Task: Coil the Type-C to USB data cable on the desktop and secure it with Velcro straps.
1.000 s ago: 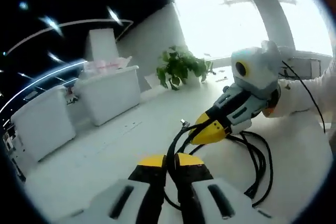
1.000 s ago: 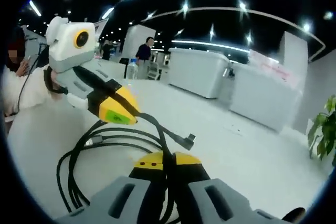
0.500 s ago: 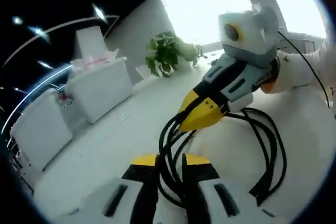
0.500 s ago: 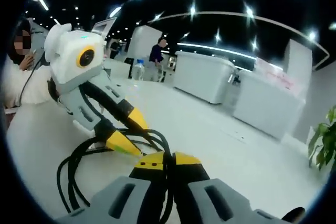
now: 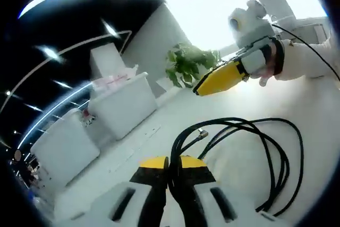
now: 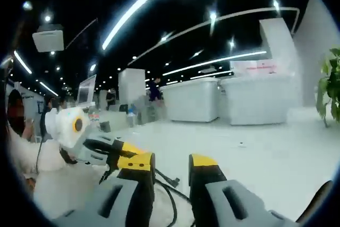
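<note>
In the left gripper view the coiled cable (image 5: 249,152) lies on the desktop (image 5: 319,104) from 3 to 5 o'clock, one strand running down between the left gripper (image 5: 169,164) at 6. The right gripper (image 5: 220,78) hangs above it at 1 o'clock, with the potted plant (image 5: 188,65) behind and white counters (image 5: 119,102) at 9.

Cable (image 5: 249,142) loops sprawl over desktop (image 5: 319,104) ahead; bare surface beyond, white counters (image 5: 122,104) far.
</note>
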`<state>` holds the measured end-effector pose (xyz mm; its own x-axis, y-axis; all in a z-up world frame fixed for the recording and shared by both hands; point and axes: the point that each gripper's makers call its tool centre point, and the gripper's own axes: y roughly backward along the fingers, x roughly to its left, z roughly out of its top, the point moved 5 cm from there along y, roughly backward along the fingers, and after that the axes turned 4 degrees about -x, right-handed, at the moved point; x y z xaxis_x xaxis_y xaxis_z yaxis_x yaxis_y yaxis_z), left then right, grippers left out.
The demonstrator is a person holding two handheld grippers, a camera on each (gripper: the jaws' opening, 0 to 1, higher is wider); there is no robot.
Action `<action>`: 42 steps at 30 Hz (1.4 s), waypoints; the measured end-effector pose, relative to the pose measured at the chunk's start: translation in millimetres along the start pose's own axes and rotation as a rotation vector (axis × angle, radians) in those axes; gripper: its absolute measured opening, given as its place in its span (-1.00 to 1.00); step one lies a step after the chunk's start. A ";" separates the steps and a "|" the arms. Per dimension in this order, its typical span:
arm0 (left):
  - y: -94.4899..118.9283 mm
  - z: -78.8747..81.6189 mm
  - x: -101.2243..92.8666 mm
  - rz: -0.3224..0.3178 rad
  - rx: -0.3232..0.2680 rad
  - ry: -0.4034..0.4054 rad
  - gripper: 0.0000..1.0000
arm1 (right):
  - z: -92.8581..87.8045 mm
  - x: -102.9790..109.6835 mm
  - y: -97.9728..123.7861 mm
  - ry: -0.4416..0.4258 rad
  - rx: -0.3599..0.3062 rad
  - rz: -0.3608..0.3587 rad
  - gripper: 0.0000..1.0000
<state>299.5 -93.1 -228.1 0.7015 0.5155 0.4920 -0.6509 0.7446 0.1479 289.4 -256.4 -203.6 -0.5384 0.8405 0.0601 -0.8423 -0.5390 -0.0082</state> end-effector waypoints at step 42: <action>-8.6 -17.1 -18.0 -0.066 -0.030 -0.048 -0.70 | -51.7 30.0 -13.5 0.031 0.181 0.163 -0.93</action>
<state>297.3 -101.6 -252.9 0.7278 0.4442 0.5225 -0.5939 0.7892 0.1562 283.3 -221.0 -253.4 -0.6696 0.7415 0.0419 -0.7275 -0.6662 0.1642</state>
